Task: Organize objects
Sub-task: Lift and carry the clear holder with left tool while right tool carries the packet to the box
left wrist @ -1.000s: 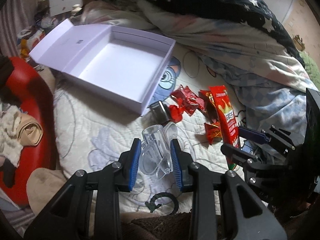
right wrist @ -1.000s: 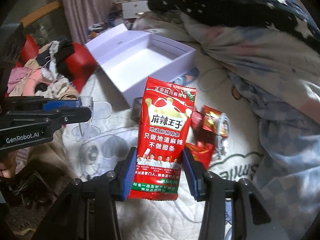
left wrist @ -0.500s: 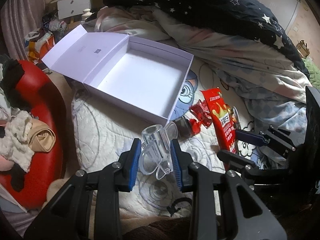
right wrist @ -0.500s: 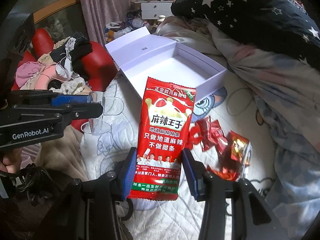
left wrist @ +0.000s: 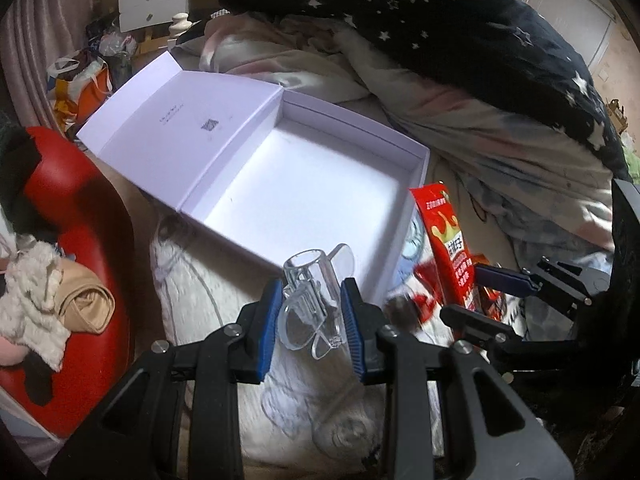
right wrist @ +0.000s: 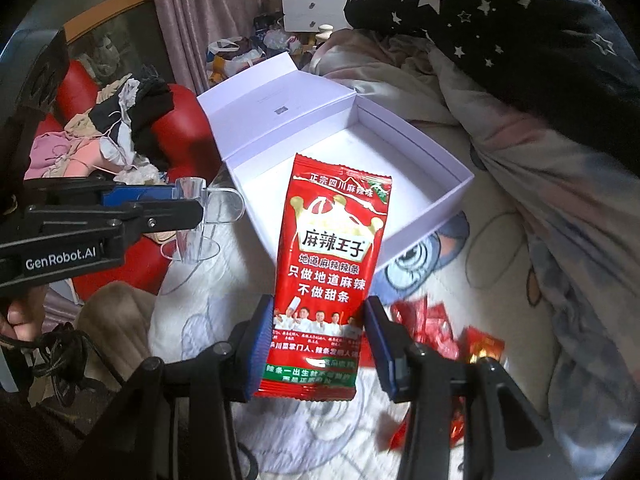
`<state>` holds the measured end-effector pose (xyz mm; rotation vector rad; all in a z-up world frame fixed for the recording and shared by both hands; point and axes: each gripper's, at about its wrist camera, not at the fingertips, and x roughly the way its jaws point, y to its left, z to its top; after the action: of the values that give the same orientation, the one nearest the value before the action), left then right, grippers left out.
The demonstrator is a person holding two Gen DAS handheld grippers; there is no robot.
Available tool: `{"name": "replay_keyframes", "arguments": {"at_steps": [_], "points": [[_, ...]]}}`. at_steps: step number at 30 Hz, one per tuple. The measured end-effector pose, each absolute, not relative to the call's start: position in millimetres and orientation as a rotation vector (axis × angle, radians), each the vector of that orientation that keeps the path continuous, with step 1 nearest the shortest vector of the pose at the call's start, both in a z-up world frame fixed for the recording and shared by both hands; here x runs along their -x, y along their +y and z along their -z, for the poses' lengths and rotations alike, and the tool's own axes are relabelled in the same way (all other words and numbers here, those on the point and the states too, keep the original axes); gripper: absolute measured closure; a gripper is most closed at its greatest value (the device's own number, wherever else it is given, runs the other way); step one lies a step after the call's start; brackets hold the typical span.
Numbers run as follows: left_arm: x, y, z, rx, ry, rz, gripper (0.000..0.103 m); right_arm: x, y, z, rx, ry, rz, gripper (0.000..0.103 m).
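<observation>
My left gripper (left wrist: 310,312) is shut on a clear plastic holder (left wrist: 312,304), held in the air just before the near wall of the open white box (left wrist: 308,200). In the right wrist view that holder (right wrist: 200,216) hangs at the left in the left gripper (right wrist: 176,204). My right gripper (right wrist: 318,332) is shut on the lower part of a red snack packet (right wrist: 328,264), upright in front of the white box (right wrist: 408,184). The same packet (left wrist: 452,248) shows at the right of the left wrist view, in the right gripper (left wrist: 480,292). The box holds nothing, and its lid (left wrist: 180,124) lies open to the left.
Several small red wrapped snacks (right wrist: 436,324) lie on the white quilted bed cover (right wrist: 200,320) to the right. A heap of bedding with a dark starred duvet (left wrist: 460,32) rises behind the box. A red chair (left wrist: 80,232) piled with clothes stands at the left.
Both grippers have risen and moved toward the white box with their loads. The box now looks larger and closer, and the small red snacks have slid back toward the frame's lower right.
</observation>
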<state>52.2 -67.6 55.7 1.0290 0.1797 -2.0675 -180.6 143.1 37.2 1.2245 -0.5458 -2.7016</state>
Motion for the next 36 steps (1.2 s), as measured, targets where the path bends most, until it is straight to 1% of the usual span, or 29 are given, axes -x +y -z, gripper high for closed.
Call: {"name": "replay_keyframes", "arguments": {"at_steps": [19, 33, 36], "points": [[9, -172, -78, -1.059, 0.103, 2.083, 0.075, 295, 189, -38, -1.263, -0.547, 2.728, 0.058], [47, -215, -54, -1.112, 0.054, 2.047, 0.075, 341, 210, -6, -1.396, -0.547, 2.74, 0.058], [52, -225, -48, -1.128, 0.083, 2.05, 0.075, 350, 210, 2, -1.43, -0.51, 2.725, 0.058]]}}
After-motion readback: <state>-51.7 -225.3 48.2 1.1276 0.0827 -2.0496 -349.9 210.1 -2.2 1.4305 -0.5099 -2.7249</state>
